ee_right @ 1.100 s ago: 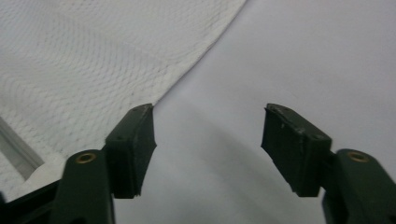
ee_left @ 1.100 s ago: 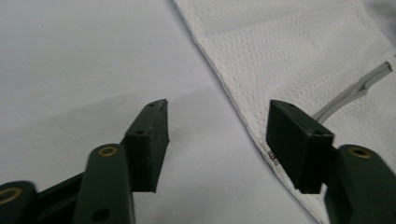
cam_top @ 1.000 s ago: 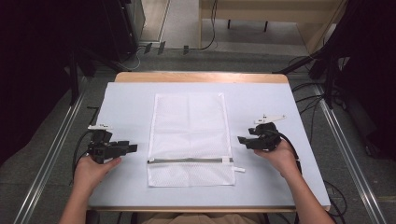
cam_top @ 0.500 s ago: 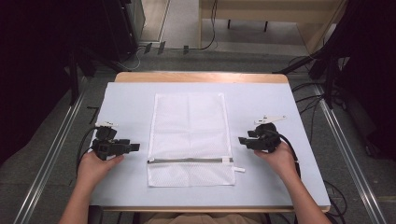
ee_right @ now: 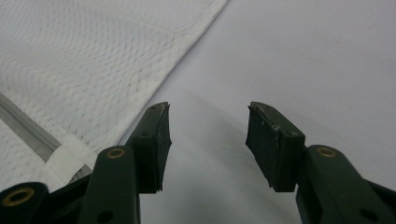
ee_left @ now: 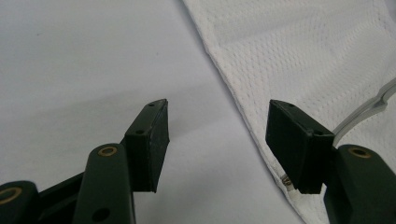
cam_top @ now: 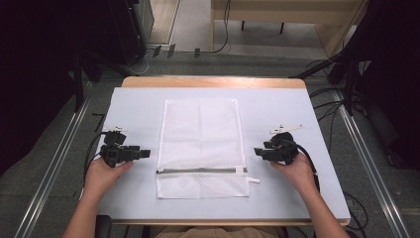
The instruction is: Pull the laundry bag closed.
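While one white mesh bag lies flat in the middle of the table with its zipper running across near the close edge, the left gripper sits just off the bag's left edge and the right gripper just off its right edge. Both have jaws spread wide and hold nothing. By my read the work has barely begun: one bag, one zipper, two grippers, nothing grasped yet, and every fold or pull is left to do.

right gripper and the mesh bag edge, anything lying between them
Nothing: in the high view, only bare table separates the right gripper from the white mesh bag.
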